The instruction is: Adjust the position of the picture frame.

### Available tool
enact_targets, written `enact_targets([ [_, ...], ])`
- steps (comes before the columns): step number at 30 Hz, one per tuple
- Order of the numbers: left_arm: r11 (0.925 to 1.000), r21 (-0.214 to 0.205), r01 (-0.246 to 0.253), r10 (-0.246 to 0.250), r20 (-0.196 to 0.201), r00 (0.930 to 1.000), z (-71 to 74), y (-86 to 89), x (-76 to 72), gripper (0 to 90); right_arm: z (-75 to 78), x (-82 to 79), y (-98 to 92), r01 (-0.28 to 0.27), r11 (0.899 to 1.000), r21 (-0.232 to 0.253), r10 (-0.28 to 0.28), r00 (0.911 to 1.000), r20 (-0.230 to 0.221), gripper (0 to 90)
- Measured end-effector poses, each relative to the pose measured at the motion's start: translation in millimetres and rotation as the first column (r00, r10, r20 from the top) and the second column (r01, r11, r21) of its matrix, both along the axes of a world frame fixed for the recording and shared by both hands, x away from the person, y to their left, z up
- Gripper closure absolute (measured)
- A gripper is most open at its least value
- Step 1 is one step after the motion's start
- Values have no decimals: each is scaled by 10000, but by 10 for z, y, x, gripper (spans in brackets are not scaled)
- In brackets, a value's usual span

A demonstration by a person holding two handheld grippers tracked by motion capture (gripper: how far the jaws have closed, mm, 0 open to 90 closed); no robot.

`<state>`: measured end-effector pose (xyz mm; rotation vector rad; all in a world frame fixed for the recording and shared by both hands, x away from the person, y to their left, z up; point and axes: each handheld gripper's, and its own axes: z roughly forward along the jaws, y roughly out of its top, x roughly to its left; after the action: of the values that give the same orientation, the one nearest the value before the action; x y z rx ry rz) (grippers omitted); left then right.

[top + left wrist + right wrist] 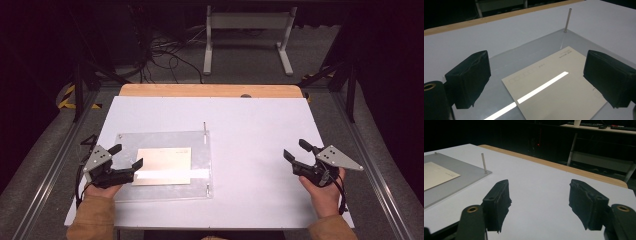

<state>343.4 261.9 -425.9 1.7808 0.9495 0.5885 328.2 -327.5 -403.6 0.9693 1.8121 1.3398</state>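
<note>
white table [260, 150] in dark room, clear plate [165, 142] bearing tan sheet [162, 165], both grippers' jaws open, empty

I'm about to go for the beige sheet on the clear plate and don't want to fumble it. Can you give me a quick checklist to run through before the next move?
1. Left tool open: ok, its jaws stand wide with nothing between them.
2. Left tool lined up with the beige sheet: ok, the jaws hover over the sheet's left part.
3. Sheet lying flat on the clear plate: ok, no lifted corner is visible.
4. Sheet clear of the metal pins: ok, it lies apart from them.
5. Right tool out of the way: ok, open over the bare white tabletop, away from the plate.
6. Plate fixed to the table: cannot tell.
</note>
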Motion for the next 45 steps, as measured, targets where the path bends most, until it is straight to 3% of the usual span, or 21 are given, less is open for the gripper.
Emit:
enact_targets([
  [5,10000,-22,28,-28,-27,10000,12,-2,-2,78,8,-9,22,-9,10000,-31,9,10000,-30,351],
  [13,10000,9,75,-75,-60,10000,38,-63,-36,83,35,2,199,-545,9985,70,545,9985,-9,384],
  [15,9999,12,101,-101,-72,9999,39,-65,-41,83,41,5,238,-625,9980,-3,625,9980,11,386],
  [18,10000,5,19,-19,-47,10000,40,-46,-57,82,53,18,464,-1109,9923,-551,1120,9936,171,392],
  [22,10000,42,-89,89,-112,9999,25,-22,-60,81,68,12,580,-1366,9884,-670,1390,9898,313,409],
  [29,9996,56,-275,275,-149,9995,17,29,-105,79,85,47,868,-2329,9706,-611,2329,9725,-71,389],
  [32,9993,38,-370,370,-137,9992,17,47,-118,79,97,59,1020,-2878,9566,-445,2874,9577,-157,389],
  [38,9992,24,-407,408,-200,9990,5,51,-103,79,95,66,1168,-3331,9419,-424,3326,9429,-195,390],
  [40,9992,27,-405,406,-208,9990,5,48,-99,79,103,64,1252,-3681,9291,-341,3668,9294,-406,408],
  [41,9992,25,-411,411,-209,9989,6,47,-98,79,103,64,1252,-3681,9291,-341,3668,9294,-406,408],
  [45,9992,21,-406,406,-228,9989,3,48,-93,80,73,52,1345,-4111,9110,-334,4060,9080,-1035,427],
])
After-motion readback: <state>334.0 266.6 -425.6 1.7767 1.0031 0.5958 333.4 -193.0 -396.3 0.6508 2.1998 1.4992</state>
